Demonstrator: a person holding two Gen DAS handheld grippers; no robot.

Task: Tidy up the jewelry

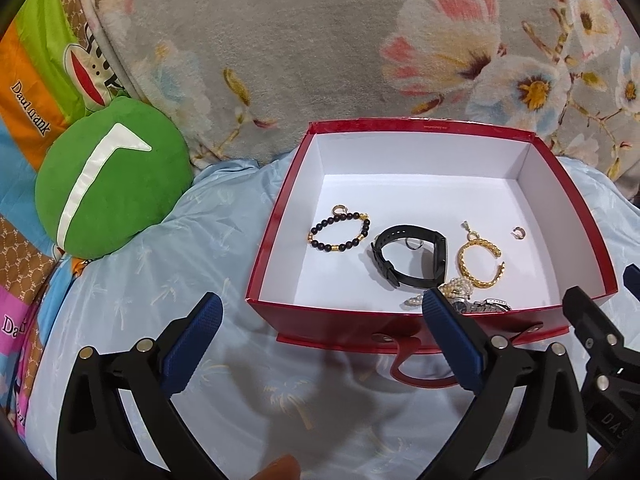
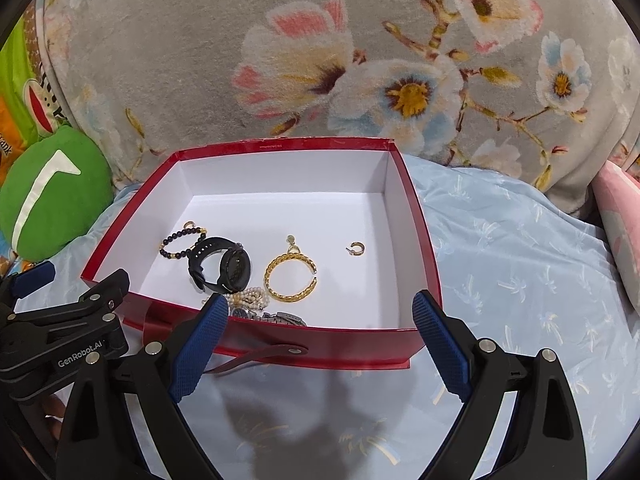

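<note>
A red box (image 2: 280, 354) is sitting on a pale blue bedsheet (image 2: 520, 280), backed by a grey floral blanket (image 2: 200, 40), with a green cushion (image 1: 112, 184) lying toward the sheet's left edge. Jewelry, including a gold bangle (image 2: 290, 278), is lying near the box's front wall. The left gripper (image 1: 324, 344) and right gripper (image 2: 320, 340) are both hovering spread wide, holding nothing.

A pale blue bedsheet (image 1: 168, 280) printed with small palm trees covered the bed. Behind it lay a grey plush blanket (image 1: 304, 40) patterned with big pink and white flowers. Off to the left, a round green cushion (image 1: 108, 184) with a white check-shaped stripe rested against a bright striped cloth (image 1: 32, 92) showing a cartoon monkey face. At the far right edge, something pink (image 2: 616, 216) peeked in; what it was, I couldn't tell.
</note>
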